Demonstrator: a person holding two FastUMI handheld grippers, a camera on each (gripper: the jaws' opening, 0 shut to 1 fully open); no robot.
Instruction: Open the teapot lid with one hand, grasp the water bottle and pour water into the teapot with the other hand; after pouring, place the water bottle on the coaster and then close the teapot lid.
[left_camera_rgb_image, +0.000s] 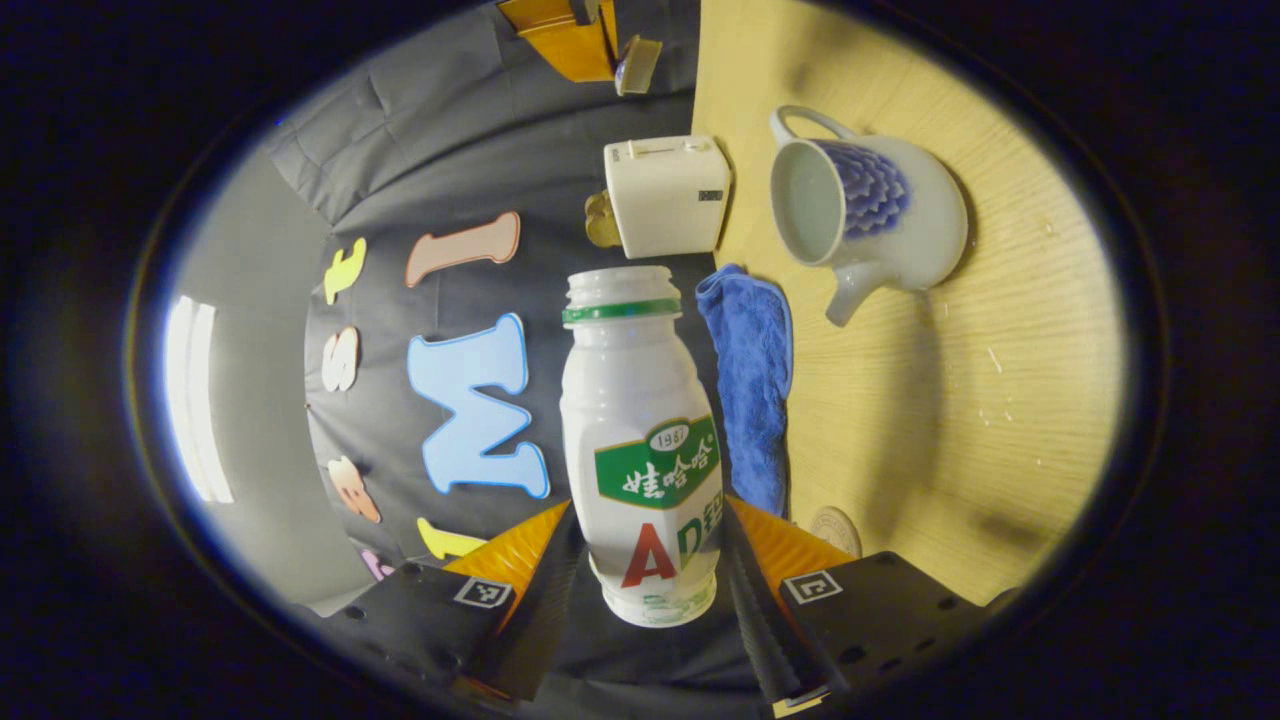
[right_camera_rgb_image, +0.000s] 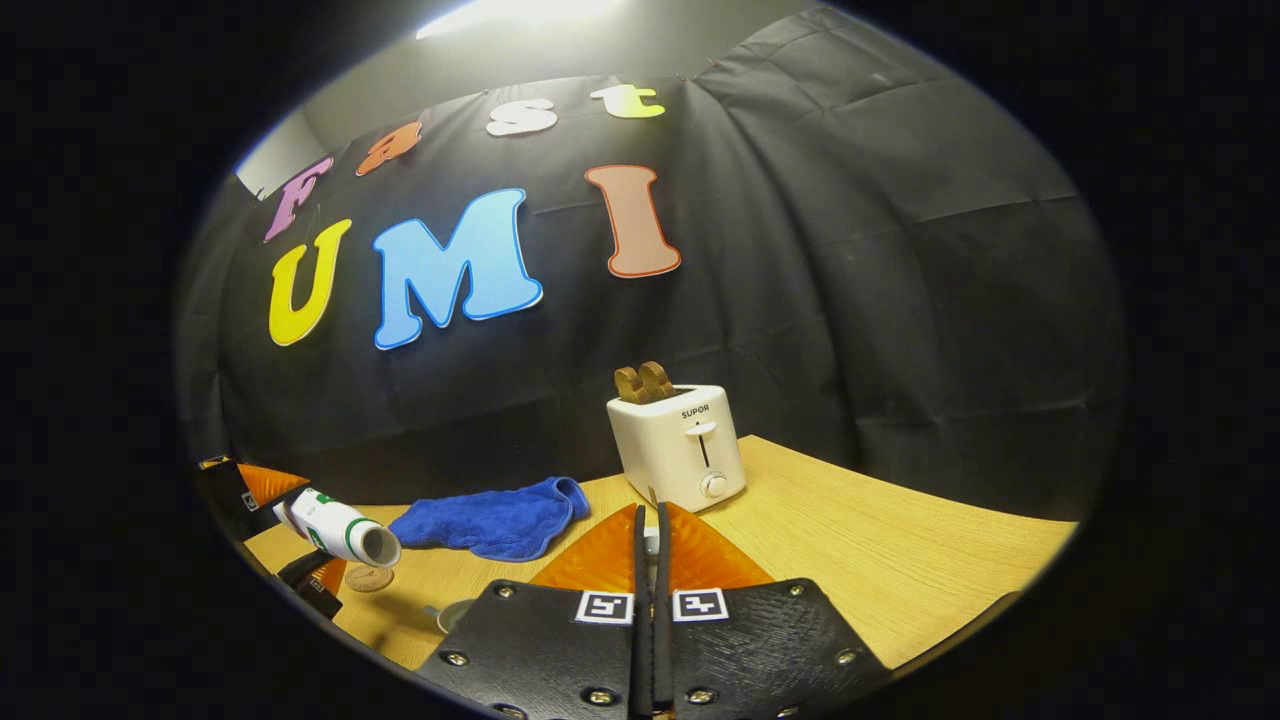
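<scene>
In the left gripper view, the left gripper (left_camera_rgb_image: 650, 560) is clamping the bottle (left_camera_rgb_image: 640, 440) between both fingers, pressing on its lower body. The bottle is uncapped and the whole view is rolled over sideways, so the bottle is lying close to level with its mouth open toward the wall. The teapot (left_camera_rgb_image: 880, 215) is standing on the table (left_camera_rgb_image: 960, 420) with its lid off and its opening bare; the bottle mouth is sitting well to one side of that opening, not over it. A blue cloth (left_camera_rgb_image: 750, 380) is lying between the bottle and the teapot, a toaster (left_camera_rgb_image: 665, 195) is standing near the teapot's rim side, and the round coaster (left_camera_rgb_image: 835, 528) is peeking out on the far side of the cloth from the teapot, near the gripper's finger.

In the right gripper view, the right gripper (right_camera_rgb_image: 650, 560) is showing its jaws pressed almost together on something small and pale, likely the lid knob, though that cannot be told for sure. Far from the teapot's side of this view, the bottle (right_camera_rgb_image: 340, 528) is tilting mouth-down just above the coaster (right_camera_rgb_image: 368, 578). The toaster (right_camera_rgb_image: 680, 445) is standing beyond the fingers.

The risk here is spilling: with the bottle tipped this far and its mouth off the teapot's opening, water would be landing on the cloth or table. A thin grip on the lid could also be letting it slip.
</scene>
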